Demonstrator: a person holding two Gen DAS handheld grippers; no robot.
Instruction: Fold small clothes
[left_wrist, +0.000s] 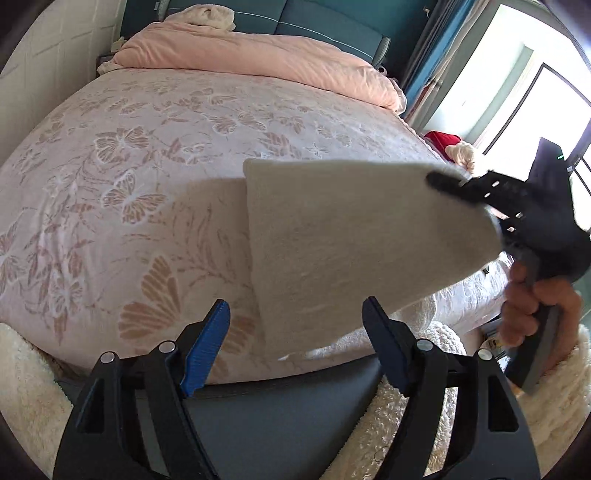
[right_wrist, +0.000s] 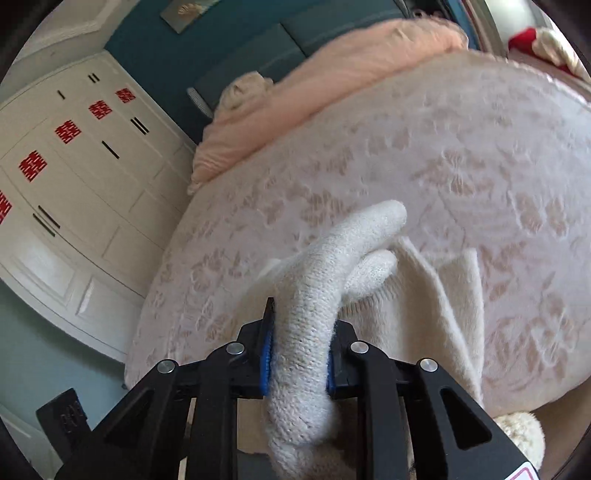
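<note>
A cream knitted garment (left_wrist: 354, 251) hangs in the air above the bed, held up at its right corner. My right gripper (left_wrist: 458, 188) is shut on that corner; in the right wrist view (right_wrist: 299, 354) its blue pads pinch a rolled band of the garment (right_wrist: 310, 325), with the rest draping down to the right. My left gripper (left_wrist: 295, 332) is open and empty, its blue-padded fingers (left_wrist: 210, 343) spread just below the garment's lower edge, not touching it.
The bed's pink butterfly-patterned cover (left_wrist: 129, 192) fills the view, with a folded pink duvet (left_wrist: 258, 55) at its far end. A fluffy cream fabric (left_wrist: 22, 387) lies at the near edge. A white wardrobe (right_wrist: 74, 177) stands left of the bed.
</note>
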